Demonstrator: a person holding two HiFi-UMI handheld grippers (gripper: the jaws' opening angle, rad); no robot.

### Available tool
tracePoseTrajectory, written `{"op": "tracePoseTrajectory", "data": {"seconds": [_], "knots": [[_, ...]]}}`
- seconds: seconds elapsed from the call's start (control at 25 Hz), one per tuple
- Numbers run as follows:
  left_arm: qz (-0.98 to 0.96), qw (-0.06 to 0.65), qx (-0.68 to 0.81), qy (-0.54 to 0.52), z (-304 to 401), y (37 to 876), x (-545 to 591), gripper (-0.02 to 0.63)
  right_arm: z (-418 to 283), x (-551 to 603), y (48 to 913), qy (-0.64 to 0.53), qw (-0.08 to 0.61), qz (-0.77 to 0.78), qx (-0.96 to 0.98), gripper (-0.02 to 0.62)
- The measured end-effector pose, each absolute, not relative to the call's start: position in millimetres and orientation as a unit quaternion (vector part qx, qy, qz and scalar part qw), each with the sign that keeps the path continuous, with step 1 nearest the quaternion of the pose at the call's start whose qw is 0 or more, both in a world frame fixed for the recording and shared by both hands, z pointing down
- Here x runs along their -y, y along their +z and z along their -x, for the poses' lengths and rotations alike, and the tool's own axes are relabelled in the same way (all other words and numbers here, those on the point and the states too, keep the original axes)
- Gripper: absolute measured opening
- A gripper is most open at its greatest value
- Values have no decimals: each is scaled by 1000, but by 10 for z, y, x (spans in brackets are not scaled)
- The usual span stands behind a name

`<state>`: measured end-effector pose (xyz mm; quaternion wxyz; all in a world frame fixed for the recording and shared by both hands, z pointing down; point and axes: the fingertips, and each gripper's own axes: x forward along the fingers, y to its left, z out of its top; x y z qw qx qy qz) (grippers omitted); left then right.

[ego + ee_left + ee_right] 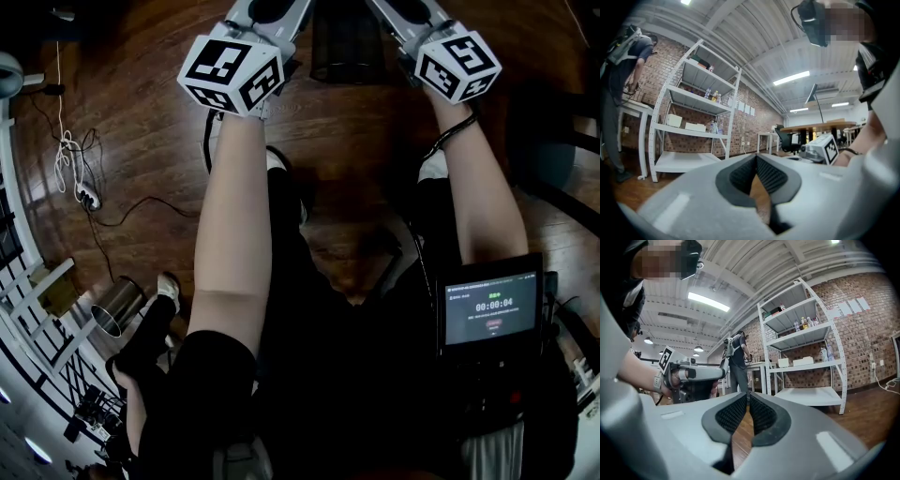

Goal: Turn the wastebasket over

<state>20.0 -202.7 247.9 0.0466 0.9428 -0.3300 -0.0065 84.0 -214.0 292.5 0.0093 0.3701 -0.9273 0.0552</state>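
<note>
The wastebasket (347, 42) is a black mesh bin on the wooden floor at the top of the head view, between my two hands. The left gripper's marker cube (230, 70) is to its left and the right gripper's cube (457, 64) to its right; both sets of fingertips are cut off by the top edge. In the left gripper view my left gripper (756, 157) is shut with nothing in it. My right gripper (748, 394) is likewise shut and empty in its own view. Each gripper view looks across the room and shows the other gripper; neither clearly shows the basket.
A silver metal can (117, 305) lies on the floor at lower left, near a white rack (37, 309). A power strip with cables (80, 192) is on the left. A white shelf unit (693, 126) stands by the brick wall, with a person (736, 362) at a table beside it.
</note>
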Motion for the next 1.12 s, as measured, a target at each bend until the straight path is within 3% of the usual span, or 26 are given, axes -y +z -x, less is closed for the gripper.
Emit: {"op": "tracePoseTrajectory", "data": {"seconds": [0.24, 0.6, 1.12], "knots": [[-942, 47, 331, -25, -154, 2370, 2036, 0, -1008, 2170, 3128, 131, -42, -407, 903, 18], [-942, 44, 331, -18, -43, 2478, 2012, 0, -976, 2137, 3964, 214, -30, -441, 871, 18], [-939, 55, 334, -56, -50, 2082, 1987, 0, -1312, 1727, 5047, 406, -236, -527, 708, 36]]}}
